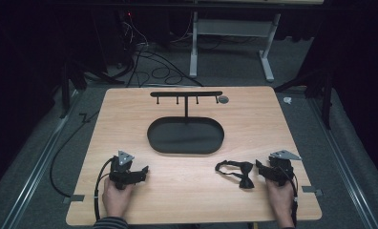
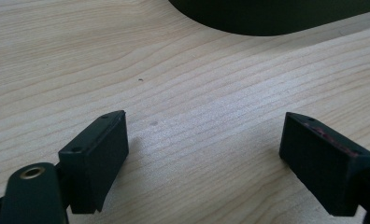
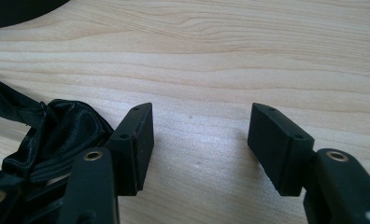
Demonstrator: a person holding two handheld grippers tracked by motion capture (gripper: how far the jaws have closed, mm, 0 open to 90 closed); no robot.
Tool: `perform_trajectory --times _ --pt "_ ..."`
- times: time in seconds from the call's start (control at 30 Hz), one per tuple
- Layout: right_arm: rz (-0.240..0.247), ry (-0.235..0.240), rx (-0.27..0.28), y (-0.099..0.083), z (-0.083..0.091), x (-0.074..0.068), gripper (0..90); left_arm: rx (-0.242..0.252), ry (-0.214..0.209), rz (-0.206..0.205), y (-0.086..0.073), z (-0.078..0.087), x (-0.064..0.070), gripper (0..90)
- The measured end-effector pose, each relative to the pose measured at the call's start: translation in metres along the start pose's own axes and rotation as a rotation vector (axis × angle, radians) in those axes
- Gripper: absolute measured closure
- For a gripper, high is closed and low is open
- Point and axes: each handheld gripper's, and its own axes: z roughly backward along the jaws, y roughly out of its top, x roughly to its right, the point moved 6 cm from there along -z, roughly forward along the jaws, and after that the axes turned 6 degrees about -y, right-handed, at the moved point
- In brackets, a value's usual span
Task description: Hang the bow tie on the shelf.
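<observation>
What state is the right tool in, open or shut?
Open: the right tool has bare table between its jaws; the bow tie lies outside them.

My right gripper (image 1: 259, 167) rests on the wooden table (image 1: 187, 200) just beside the black bow tie (image 1: 238, 172); my left gripper (image 1: 141, 171) lies well apart.

No readable text, label, brand, number or sign anywhere on table, stand, tray or grippers.
</observation>
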Motion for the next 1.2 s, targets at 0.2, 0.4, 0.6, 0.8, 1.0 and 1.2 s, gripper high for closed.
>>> perform_trajectory --times 0.2,0.4,0.6,0.8,1.0,1.2 --pt "0.000 0.002 -0.001 -0.0001 0.0000 -0.0001 41.2 0.000 -0.001 0.000 0.0000 0.0000 0.0000 16.0" --pt "0.001 0.007 -0.003 -0.0002 0.0001 -0.0005 39.9 0.001 0.002 0.003 -0.0002 0.0002 -0.0001 16.1" --pt "0.004 0.005 -0.001 -0.0002 0.0000 -0.0008 39.8 0.001 0.003 0.004 -0.0002 0.0002 -0.0001 16.2" --pt "0.005 0.007 -0.003 -0.0003 0.0002 -0.0007 39.7 0.001 0.002 0.004 -0.0002 0.0003 -0.0002 16.3" --pt "0.006 0.010 -0.003 -0.0004 0.0004 -0.0007 39.7 0.001 0.002 0.004 -0.0001 0.0003 -0.0003 16.2" --pt "0.010 0.021 -0.001 -0.0010 0.0012 -0.0004 40.2 0.001 0.002 0.004 -0.0001 0.0003 -0.0003 16.2"
